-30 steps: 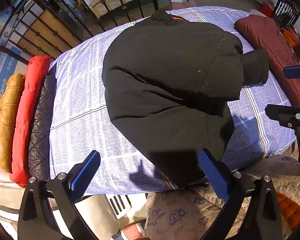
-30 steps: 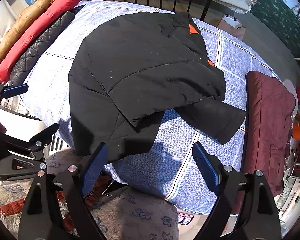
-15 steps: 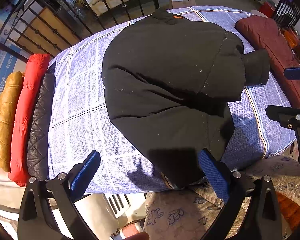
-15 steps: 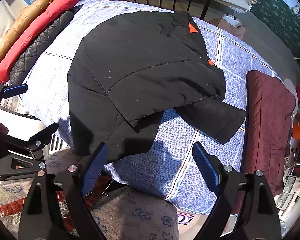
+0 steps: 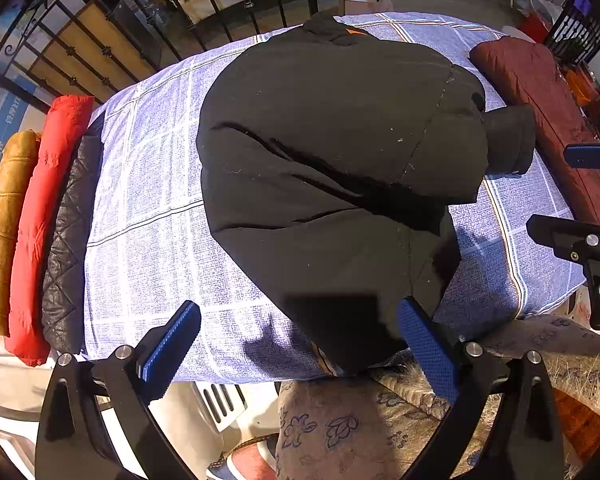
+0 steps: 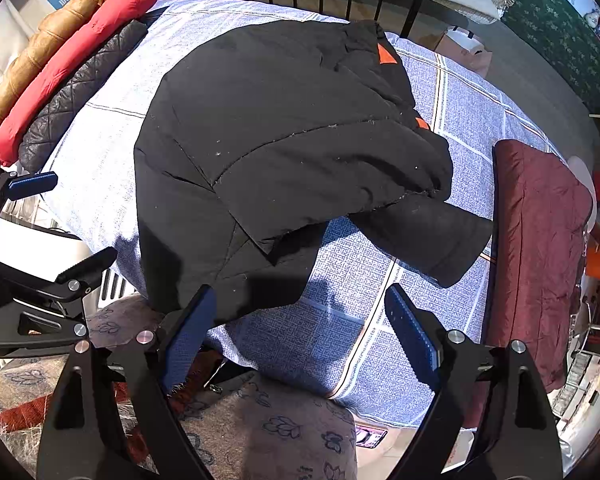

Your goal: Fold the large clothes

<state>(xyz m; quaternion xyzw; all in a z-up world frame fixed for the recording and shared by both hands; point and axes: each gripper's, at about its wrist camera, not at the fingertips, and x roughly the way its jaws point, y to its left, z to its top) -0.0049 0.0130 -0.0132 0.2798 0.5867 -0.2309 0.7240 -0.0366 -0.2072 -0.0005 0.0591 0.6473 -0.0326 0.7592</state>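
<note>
Across a table draped in a blue checked cloth (image 6: pixel 440 128), a large black padded jacket (image 6: pixel 284 148) lay spread out, its collar at the far end, its hem spilling over the near edge, and one sleeve (image 6: pixel 428 232) sticking out sideways toward a folded maroon garment (image 6: pixel 540 240) on the right. Three more folded coats, tan, red and quilted black (image 5: pixel 36 220), were lined up along the left edge. Both tools hovered above the near edge: the left gripper (image 5: pixel 296 344) stood wide apart with the hem showing between its blue pads but not pinched, and the right gripper (image 6: pixel 300 336) was likewise spread wide over bare cloth, grasping nothing. Judging from this, the fold appeared to be at an early stage, with one side seemingly already laid over the body. The next move would likely call for pinching the loose sleeve and bringing it across the jacket.
</note>
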